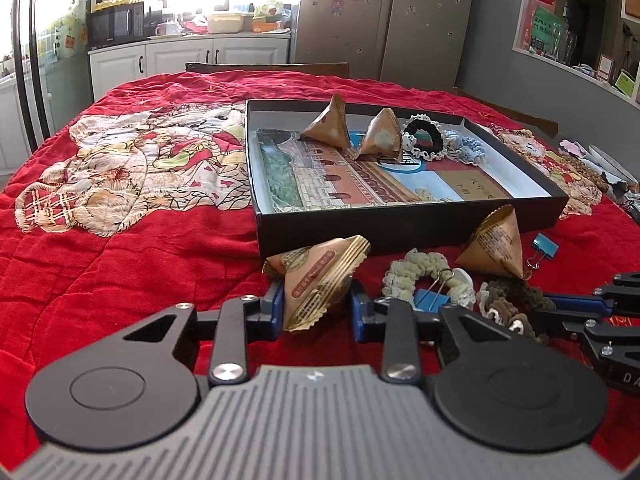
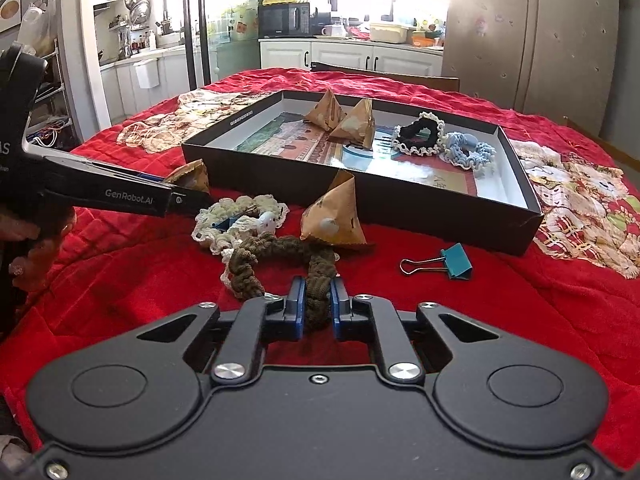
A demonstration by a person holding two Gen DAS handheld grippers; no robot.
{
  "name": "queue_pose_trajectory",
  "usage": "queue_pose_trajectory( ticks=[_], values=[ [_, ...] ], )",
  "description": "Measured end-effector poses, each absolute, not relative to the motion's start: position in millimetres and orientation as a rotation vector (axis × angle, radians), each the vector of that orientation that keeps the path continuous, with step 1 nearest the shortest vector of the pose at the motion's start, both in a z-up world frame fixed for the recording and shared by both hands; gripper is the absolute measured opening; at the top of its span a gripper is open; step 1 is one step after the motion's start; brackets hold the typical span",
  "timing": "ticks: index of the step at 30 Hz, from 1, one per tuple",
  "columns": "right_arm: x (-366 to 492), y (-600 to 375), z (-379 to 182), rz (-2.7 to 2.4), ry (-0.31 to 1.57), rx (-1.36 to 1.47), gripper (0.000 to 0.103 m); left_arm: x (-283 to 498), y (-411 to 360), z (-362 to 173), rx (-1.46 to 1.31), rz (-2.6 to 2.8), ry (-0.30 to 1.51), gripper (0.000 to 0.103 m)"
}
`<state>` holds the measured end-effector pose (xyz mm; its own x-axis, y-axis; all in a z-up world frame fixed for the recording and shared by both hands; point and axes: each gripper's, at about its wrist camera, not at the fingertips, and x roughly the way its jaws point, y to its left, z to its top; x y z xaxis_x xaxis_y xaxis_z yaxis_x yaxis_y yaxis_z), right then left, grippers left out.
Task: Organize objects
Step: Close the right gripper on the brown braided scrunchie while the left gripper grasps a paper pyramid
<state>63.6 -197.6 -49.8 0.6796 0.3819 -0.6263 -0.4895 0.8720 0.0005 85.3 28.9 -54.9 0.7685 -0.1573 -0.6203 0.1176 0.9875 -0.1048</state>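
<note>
The left gripper (image 1: 318, 304) had its blue fingers (image 1: 272, 306) set either side of a brown pyramid packet (image 1: 320, 280); the packet filled most of the gap, the near finger seemed to touch it, but whether both pads pressed on it I could not tell. The right gripper (image 2: 318, 306) was clamped tight on a brown scrunchie (image 2: 280, 258), its blue pads squeezing the cord between them. In the right wrist view, the scrunchie lay at six o'clock on the red quilt (image 2: 120, 272), looping up toward twelve, where it touched a cream scrunchie (image 2: 240, 216) at about eleven o'clock and a second packet (image 2: 334, 220) at about one. A blue clip (image 2: 454, 262) sat alone at three o'clock, well apart from the scrunchies. Another clip (image 1: 430, 296) lay in the cream scrunchie's ring. Beyond them, at twelve, stood the black box (image 2: 360, 196), open on top. Inside it, two packets (image 2: 342, 120) stood just beside each other toward the far wall, with a black scrunchie (image 2: 418, 136) and a blue scrunchie (image 2: 468, 150) touching at their right, near the two o'clock corner. A hand (image 2: 24, 248) gripped the left tool at nine o'clock.
</note>
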Motion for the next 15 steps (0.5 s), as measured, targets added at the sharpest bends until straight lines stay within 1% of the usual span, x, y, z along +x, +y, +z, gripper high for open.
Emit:
queue_pose_trajectory(
  ticks=[15],
  values=[
    [50,-196,-37,0.52,0.617,-0.201,0.011,79,29,-48,-0.065,-0.167,0.675,0.034]
  ],
)
